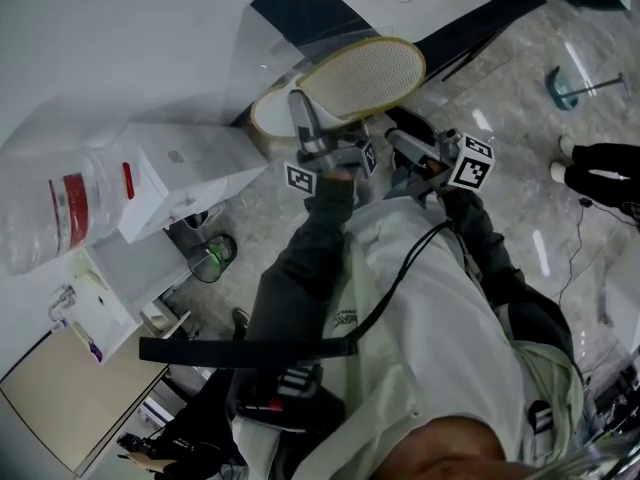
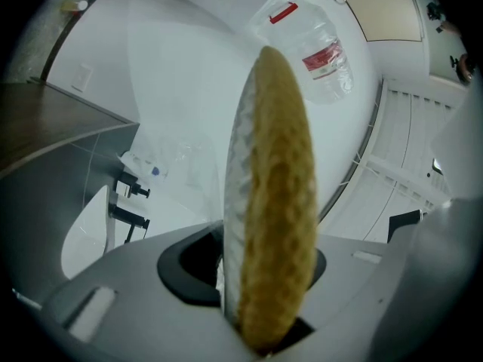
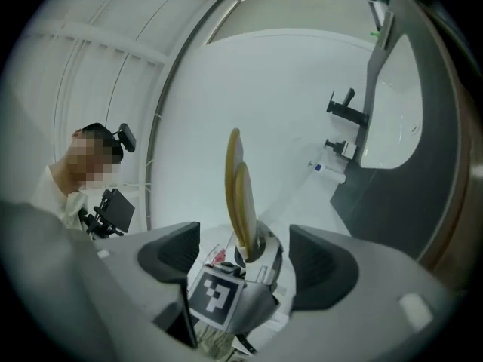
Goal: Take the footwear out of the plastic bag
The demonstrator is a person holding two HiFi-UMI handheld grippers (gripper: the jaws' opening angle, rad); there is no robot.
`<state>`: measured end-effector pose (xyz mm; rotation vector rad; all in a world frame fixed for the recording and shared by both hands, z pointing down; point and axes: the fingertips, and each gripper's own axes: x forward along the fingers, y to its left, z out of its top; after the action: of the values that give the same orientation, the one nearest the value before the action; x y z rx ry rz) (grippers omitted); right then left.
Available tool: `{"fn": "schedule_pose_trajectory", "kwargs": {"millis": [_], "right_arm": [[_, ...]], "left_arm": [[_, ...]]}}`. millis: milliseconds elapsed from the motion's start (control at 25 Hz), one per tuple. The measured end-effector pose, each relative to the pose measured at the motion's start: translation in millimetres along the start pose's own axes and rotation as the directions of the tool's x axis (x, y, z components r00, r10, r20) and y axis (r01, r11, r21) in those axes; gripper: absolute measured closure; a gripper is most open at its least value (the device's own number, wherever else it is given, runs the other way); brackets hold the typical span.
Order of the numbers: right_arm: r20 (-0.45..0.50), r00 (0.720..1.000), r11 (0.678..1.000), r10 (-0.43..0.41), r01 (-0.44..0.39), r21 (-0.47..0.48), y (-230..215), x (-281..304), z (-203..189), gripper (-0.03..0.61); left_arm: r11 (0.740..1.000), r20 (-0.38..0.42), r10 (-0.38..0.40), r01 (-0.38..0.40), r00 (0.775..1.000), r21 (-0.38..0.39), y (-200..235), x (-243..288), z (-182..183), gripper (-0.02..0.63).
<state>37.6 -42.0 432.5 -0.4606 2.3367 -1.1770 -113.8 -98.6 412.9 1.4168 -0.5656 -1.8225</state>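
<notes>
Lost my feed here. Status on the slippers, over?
Left hand-held gripper shut on slippers, held aloft. Right hand-held gripper open, empty, close beside. Nothing seen in the way.

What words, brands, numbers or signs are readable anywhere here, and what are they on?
No word or number reads clearly.
Red label on the clear bottle: print too blurred.
Small logo on the person's shirt: too small.
Small mark on the white box: too small.
Black-and-white squares on the left cube and right cube: patterns, no letters.
</notes>
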Motion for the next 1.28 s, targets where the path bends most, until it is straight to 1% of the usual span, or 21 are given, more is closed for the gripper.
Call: {"fn": "schedule_pose_trajectory", "kwargs": {"millis": [80,120,200,280,320,360,400,440,520,600,640,720,760,800,920,960,1040,1080,1120,1160,1280], "right_arm": [[-0.003,1.0,1.0,0.019,-0.019,0.013,3,16,-2,0.218],[0.013,1.0,0.999,0.023,-0.024,0.023,4,22,0,0.218],[0.1,0.995,0.996,0.026,-0.034,0.077,0,27,16,0.218],[0.189,0.981,0.986,0.032,-0.062,0.153,-7,27,34,0.219],[0.207,0.978,0.981,0.03,-0.068,0.18,-12,27,39,0.241],[0.206,0.978,0.98,0.018,-0.058,0.19,-17,26,41,0.282],[0.194,0.981,0.982,-0.003,-0.034,0.185,-22,25,41,0.387],[0.181,0.983,0.985,-0.024,-0.007,0.173,-27,25,40,0.445],[0.176,0.983,0.988,-0.052,0.025,0.153,-35,22,39,0.457],[0.209,0.975,0.988,-0.075,0.045,0.147,-45,17,49,0.46],[0.229,0.969,0.987,-0.089,0.056,0.149,-53,14,56,0.46],[0.229,0.966,0.984,-0.117,0.082,0.157,-69,11,67,0.462],[0.197,0.972,0.983,-0.128,0.098,0.155,-76,14,69,0.462],[0.153,0.979,0.983,-0.137,0.115,0.145,-83,19,67,0.462],[0.045,0.984,0.981,-0.174,0.17,0.09,-101,33,58,0.462],[0.029,0.983,0.98,-0.183,0.18,0.082,-106,35,55,0.462],[0.001,0.983,0.98,-0.183,0.182,0.083,-114,39,49,0.462],[-0.013,0.983,0.98,-0.182,0.183,0.084,-116,40,47,0.462],[-0.029,0.982,0.978,-0.189,0.191,0.082,-120,40,46,0.46],[-0.045,0.978,0.975,-0.206,0.209,0.072,-123,39,47,0.457],[-0.126,0.953,0.96,-0.276,0.28,0.01,-132,32,51,0.445]], "left_arm": [[1.0,-0.03,0.014,-0.014,0.999,0.007,0,1,-9,0.492],[0.999,-0.062,0.03,-0.028,0.998,0.031,1,1,-15,0.494],[0.993,-0.153,0.064,-0.049,0.986,0.105,2,0,-27,0.494],[0.985,-0.231,0.097,-0.059,0.968,0.164,4,-3,-36,0.494],[0.981,-0.254,0.116,-0.071,0.96,0.181,7,-6,-38,0.494],[0.977,-0.268,0.14,-0.09,0.953,0.192,11,-9,-38,0.494],[0.975,-0.279,0.164,-0.111,0.946,0.195,16,-12,-37,0.494],[0.973,-0.293,0.184,-0.13,0.938,0.192,21,-15,-37,0.477],[0.969,-0.34,0.216,-0.157,0.915,0.191,30,-23,-39,0.457],[0.964,-0.382,0.242,-0.177,0.892,0.197,38,-31,-39,0.395],[0.962,-0.382,0.253,-0.187,0.889,0.2,41,-37,-34,0.373],[0.953,-0.336,0.278,-0.215,0.9,0.214,45,-49,-16,0.353],[0.946,-0.309,0.297,-0.232,0.904,0.228,49,-54,-6,0.353],[0.935,-0.291,0.321,-0.254,0.901,0.246,54,-59,3,0.353],[0.898,-0.257,0.404,-0.326,0.878,0.296,80,-68,21,0.353],[0.89,-0.237,0.419,-0.344,0.877,0.299,87,-70,26,0.354],[0.884,-0.184,0.431,-0.373,0.883,0.281,101,-71,37,0.371],[0.881,-0.163,0.438,-0.387,0.884,0.271,107,-71,41,0.397],[0.876,-0.153,0.45,-0.401,0.88,0.269,113,-71,43,0.453],[0.867,-0.154,0.465,-0.414,0.872,0.277,119,-70,42,0.476],[0.829,-0.176,0.52,-0.443,0.836,0.343,130,-68,36,0.482]]}}
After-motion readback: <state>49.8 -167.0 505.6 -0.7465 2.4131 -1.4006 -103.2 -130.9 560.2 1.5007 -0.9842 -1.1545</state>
